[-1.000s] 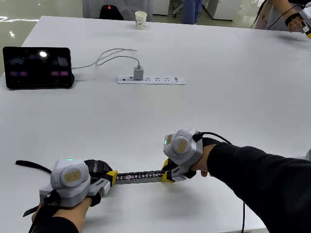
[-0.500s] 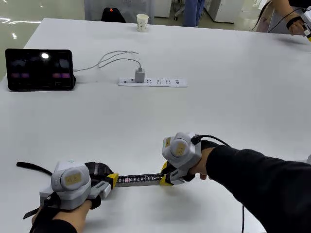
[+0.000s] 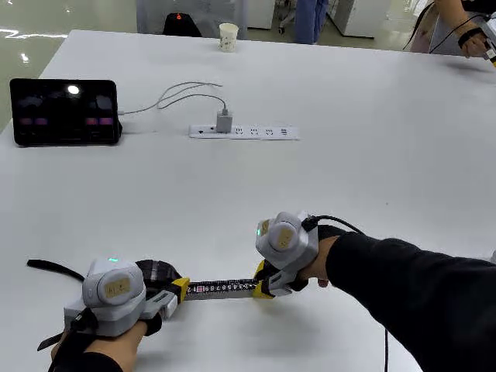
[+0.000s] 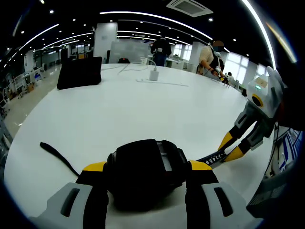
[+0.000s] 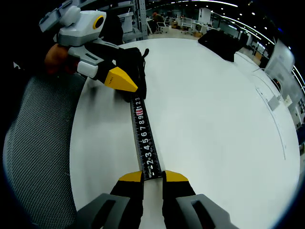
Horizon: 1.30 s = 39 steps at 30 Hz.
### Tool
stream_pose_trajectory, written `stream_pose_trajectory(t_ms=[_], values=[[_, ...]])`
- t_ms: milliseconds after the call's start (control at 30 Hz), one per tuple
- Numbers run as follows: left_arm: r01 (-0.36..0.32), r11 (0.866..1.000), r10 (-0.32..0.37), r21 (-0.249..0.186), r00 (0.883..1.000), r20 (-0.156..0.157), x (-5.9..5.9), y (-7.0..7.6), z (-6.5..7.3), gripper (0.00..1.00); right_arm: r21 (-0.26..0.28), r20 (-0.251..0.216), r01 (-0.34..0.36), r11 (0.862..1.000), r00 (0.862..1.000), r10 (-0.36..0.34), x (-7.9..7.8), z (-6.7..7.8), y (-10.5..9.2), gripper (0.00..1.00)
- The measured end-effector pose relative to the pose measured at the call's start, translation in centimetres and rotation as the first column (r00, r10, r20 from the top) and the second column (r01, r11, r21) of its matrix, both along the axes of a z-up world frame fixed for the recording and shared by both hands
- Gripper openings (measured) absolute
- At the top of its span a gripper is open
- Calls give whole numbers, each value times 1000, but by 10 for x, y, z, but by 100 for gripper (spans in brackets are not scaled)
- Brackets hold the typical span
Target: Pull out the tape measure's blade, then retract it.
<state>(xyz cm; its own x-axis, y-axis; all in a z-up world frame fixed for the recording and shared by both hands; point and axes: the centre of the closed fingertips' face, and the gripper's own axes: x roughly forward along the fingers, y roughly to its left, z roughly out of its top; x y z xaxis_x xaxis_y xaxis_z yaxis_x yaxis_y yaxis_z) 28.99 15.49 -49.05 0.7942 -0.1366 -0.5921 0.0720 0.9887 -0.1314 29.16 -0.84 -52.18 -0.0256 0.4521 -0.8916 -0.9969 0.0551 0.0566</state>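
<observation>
— Right gripper (image 3: 261, 283) has crept a little nearer the left gripper (image 3: 167, 285) over the last second, so slightly less blade (image 3: 221, 288) spans the gap (the headset shifted too, so it is a small call).

— Where is the tape measure (image 4: 145, 174) itself?

— By the table's (image 3: 349, 155) near edge, toward its left corner. The left gripper's jaws are clamped on either side of the black case, and the wrist strap (image 4: 57, 155) trails off toward the left edge.

— Why hold the case like that?

— I'd say to anchor it. With the body pinned on the surface, any pull goes into the blade instead of dragging the case along.

— And the right one?

— Its yellow tips are pinched together on the blade's end, as the right gripper view shows. The printed strip lies flat on the table, running straight back to the case mouth. Gripping the very end likely keeps the blade from snapping back.

— Which step, then?

— Probably the retraction, fed in by hand. Only a short length is out.

— Anything nearby?

— A power strip (image 3: 244, 132) and a tablet (image 3: 66, 111) lie well apart, toward the far side.
</observation>
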Motion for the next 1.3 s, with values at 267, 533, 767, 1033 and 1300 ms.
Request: stream_pose_trajectory(t_ms=[267, 533, 767, 1033, 1300], values=[[0, 1000, 0, 0, 1000, 0, -1, 0, 0, 61, 4, -3, 1, 1000, 1000, -1, -1, 0, 3, 11], [1, 1000, -1, 0, 1000, -2, -1, 0, 1, 61, 9, -3, 8, 1000, 1000, -8, -2, 1, 7, 11], [-1, 1000, 1, -3, 1000, -3, -1, 1, 0, 60, 17, 0, 11, 1000, 1000, -11, -2, 0, 10, 11], [-1, 1000, 1, -6, 1000, -3, -1, 1, 0, 60, 13, -5, 20, 1000, 1000, -20, -3, 0, 14, 11], [-2, 1000, 2, -21, 1000, -4, -1, 1, 0, 60, 20, -3, 25, 1000, 1000, -25, -3, 0, 18, 11]])
